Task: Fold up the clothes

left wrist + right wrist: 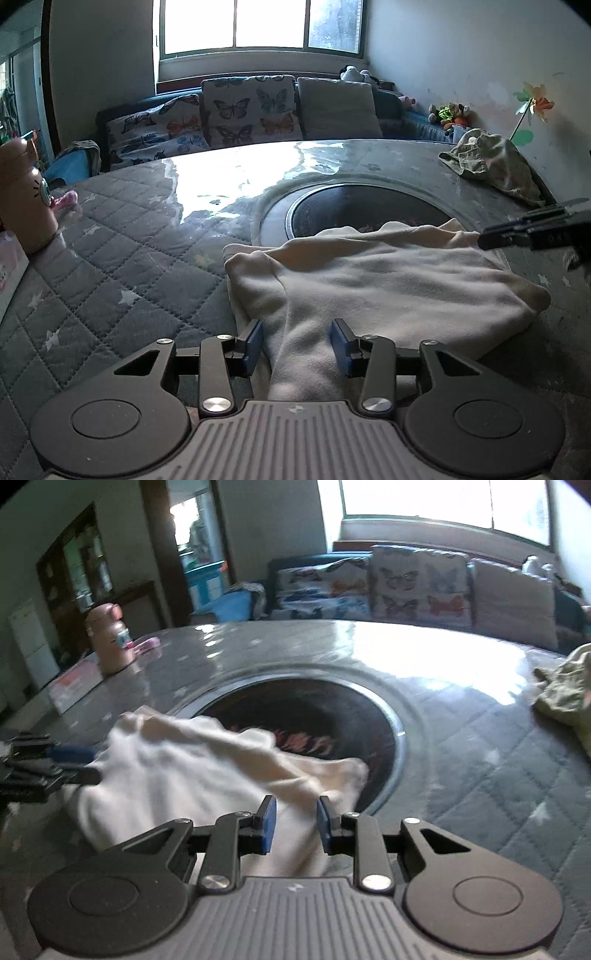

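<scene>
- Grey quilted cloth [122,258], stitched in diamonds with pale stars, covers the round table under a glossy clear sheet that throws back hard window glare.
- At the table's middle sits a dark round inset [314,716] with a metal ring and reddish flame marks.
- Behind stands a sofa with butterfly-print cushions [247,110] and a plain beige one, below a bright window [258,26]; soft toys line the sill corner.
- Soft, fleecy cream garment [388,280] lies rumpled on the near side of the table, its far edge overlapping the inset.
- Left gripper [297,347] has its blue pads set partly apart with a ridge of the cream fabric running between them; whether the pads press on it I cannot tell.
- Right gripper [294,823] has its jaws closer together, with cream fabric in the gap; the view is smeared, so a real pinch cannot be confirmed.
- Each gripper also shows at the edge of the other's view, at opposite sides of the garment.
- Olive crumpled garment [491,162] rests at the table's far right, well apart from the cream one.
- Pink rounded bottle [109,642] stands at the left rim, with a flat pink-and-white box just beside it, cut off by the frame.
- Right wrist view is motion-blurred; the room's left side is dim.
</scene>
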The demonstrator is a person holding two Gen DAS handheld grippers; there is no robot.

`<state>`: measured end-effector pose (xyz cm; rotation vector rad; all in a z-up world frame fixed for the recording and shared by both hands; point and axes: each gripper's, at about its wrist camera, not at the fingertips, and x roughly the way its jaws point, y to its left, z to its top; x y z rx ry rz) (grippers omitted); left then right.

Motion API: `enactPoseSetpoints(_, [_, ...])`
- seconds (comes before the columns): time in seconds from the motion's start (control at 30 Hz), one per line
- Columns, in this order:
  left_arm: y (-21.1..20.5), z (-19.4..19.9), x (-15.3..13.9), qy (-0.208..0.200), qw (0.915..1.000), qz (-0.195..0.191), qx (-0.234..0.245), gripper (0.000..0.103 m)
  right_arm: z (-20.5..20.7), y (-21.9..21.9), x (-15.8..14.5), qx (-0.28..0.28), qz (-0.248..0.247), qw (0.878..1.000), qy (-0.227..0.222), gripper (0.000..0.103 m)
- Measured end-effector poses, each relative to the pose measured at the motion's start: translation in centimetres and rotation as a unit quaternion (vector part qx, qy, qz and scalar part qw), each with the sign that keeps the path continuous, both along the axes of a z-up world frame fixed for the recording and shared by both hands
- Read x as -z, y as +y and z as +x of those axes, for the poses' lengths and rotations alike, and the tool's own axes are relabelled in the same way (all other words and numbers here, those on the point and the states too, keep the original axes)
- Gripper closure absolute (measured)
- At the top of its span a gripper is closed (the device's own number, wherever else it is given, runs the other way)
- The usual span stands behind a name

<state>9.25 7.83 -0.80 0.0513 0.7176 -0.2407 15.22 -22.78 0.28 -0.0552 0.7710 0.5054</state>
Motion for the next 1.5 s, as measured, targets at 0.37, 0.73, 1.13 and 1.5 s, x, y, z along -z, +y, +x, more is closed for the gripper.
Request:
enactPoseSetpoints(0.37, [0.6, 0.2, -0.2, -0.001, 1.0, -0.005, -0.005, 0.055, 1.3, 0.4, 1.4, 0.019, -0.043, 0.999, -0.008, 0.094])
enactPoseSetpoints(0.73, [2.3, 1.7, -0.3, 0.01, 0.9968, -0.029, -0.073, 0.053, 0.6, -1.2, 1.1, 0.018, 0.025, 0.999, 0.04, 0.073])
enactPoseSetpoints(1.13, [2.0, 2.3, 0.3, 0.026, 0.9953, -0.041, -0.084, 0.054, 0.4, -1.2, 1.8, 0.032, 0.03, 0.998, 0.042, 0.073])
enactPoseSetpoints(1.5, [2.2, 2.1, -0.2, 0.028, 0.9909, -0.084, -0.101, 0.093, 0.0, -0.5, 0.8, 0.034, 0.044, 0.998, 0.036, 0.094])
